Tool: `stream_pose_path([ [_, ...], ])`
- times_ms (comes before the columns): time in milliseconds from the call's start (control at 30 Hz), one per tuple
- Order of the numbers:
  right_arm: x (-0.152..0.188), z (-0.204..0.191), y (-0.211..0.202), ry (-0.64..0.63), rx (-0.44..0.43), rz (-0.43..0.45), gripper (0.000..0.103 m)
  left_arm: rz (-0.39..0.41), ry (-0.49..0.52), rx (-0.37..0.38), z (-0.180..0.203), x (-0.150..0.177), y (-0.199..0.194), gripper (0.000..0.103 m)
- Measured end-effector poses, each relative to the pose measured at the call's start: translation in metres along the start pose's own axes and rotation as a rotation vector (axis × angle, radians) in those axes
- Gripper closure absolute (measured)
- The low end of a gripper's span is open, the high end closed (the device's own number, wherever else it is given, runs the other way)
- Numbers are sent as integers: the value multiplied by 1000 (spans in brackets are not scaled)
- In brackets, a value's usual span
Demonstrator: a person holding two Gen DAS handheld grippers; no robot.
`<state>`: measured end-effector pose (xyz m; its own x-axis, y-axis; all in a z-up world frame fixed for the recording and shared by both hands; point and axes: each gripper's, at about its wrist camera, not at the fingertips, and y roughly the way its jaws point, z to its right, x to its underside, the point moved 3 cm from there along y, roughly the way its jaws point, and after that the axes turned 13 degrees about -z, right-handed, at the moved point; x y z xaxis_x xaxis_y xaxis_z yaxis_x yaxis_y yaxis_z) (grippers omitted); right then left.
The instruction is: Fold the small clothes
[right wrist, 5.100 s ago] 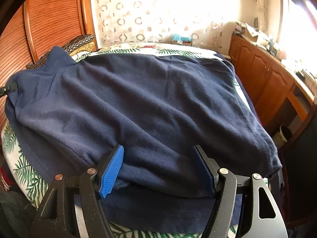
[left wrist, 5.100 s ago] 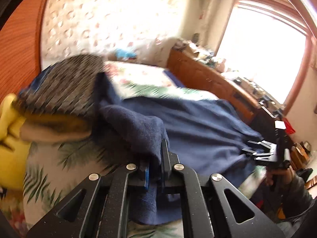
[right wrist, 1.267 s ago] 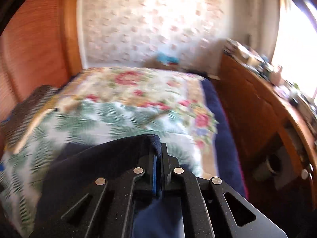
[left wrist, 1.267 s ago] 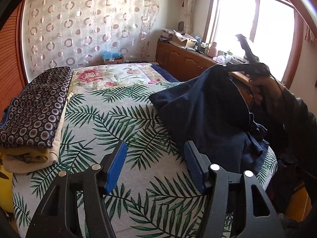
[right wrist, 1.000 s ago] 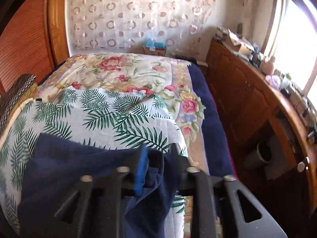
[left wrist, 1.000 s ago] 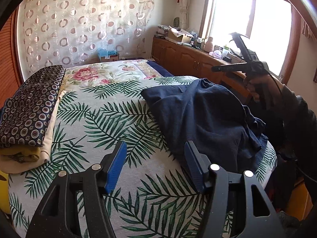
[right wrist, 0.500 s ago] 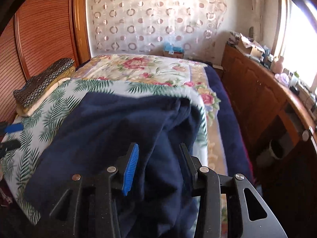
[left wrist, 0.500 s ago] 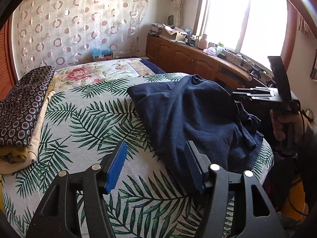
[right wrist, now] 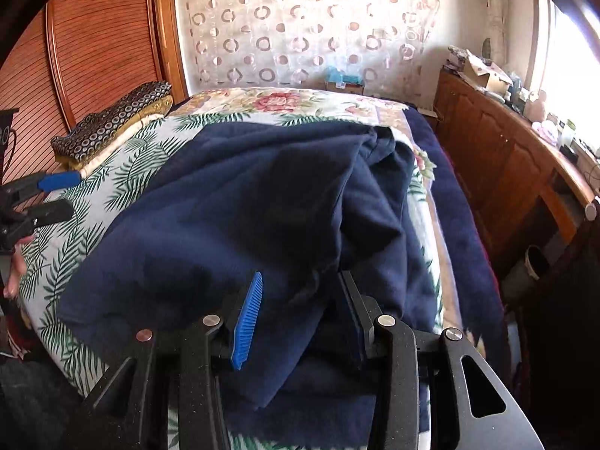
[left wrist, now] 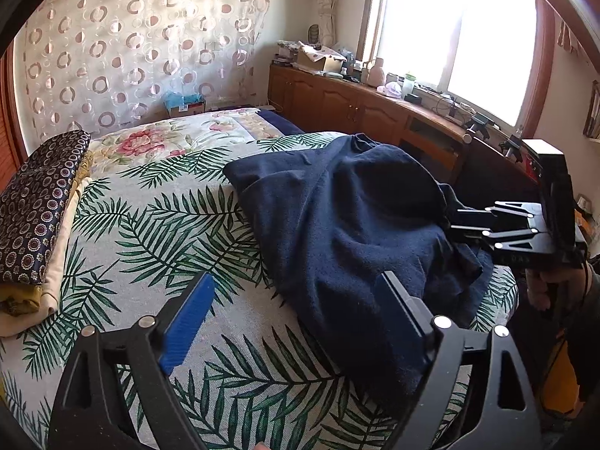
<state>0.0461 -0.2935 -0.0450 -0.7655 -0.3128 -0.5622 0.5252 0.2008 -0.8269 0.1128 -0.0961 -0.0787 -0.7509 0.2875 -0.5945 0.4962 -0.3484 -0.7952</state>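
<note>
A navy blue garment (left wrist: 356, 217) lies in a loose, rumpled heap on the right half of the palm-leaf bedspread (left wrist: 150, 232). My left gripper (left wrist: 296, 292) hovers over its near left edge. Its jaws are opening wide; the blue pad (left wrist: 187, 315) is over bare bedspread, the other finger over the cloth's edge, and neither presses on it. In the right wrist view the garment (right wrist: 243, 206) spreads out ahead. My right gripper (right wrist: 300, 281) is open just above a fold at the near edge, pads apart from the cloth. It also shows at the garment's right side (left wrist: 468, 221).
A folded stack of patterned bedding (left wrist: 37, 195) lies at the bed's left side by the wooden headboard (right wrist: 93, 37). A long wooden cabinet (left wrist: 337, 101) crowded with small items runs under the window on the right. A bin (right wrist: 532, 262) stands on the floor between bed and cabinet.
The right gripper let go of the lifted garment, which dropped into a heap on the bed, then came down to its near edge. The left jaws have spread wider.
</note>
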Motion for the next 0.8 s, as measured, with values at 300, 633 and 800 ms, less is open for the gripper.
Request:
stream_pose_path([
  [300,5,3,7,17,-7,-35,61,-33,9,8,4,2,10,13],
  [633,3,-8,0,-20,-33,7,97,-46,16,19,9,5,12,13],
  [800,10,9,-39,13,-40,76,98,-41,21,23,10,4,10,13],
])
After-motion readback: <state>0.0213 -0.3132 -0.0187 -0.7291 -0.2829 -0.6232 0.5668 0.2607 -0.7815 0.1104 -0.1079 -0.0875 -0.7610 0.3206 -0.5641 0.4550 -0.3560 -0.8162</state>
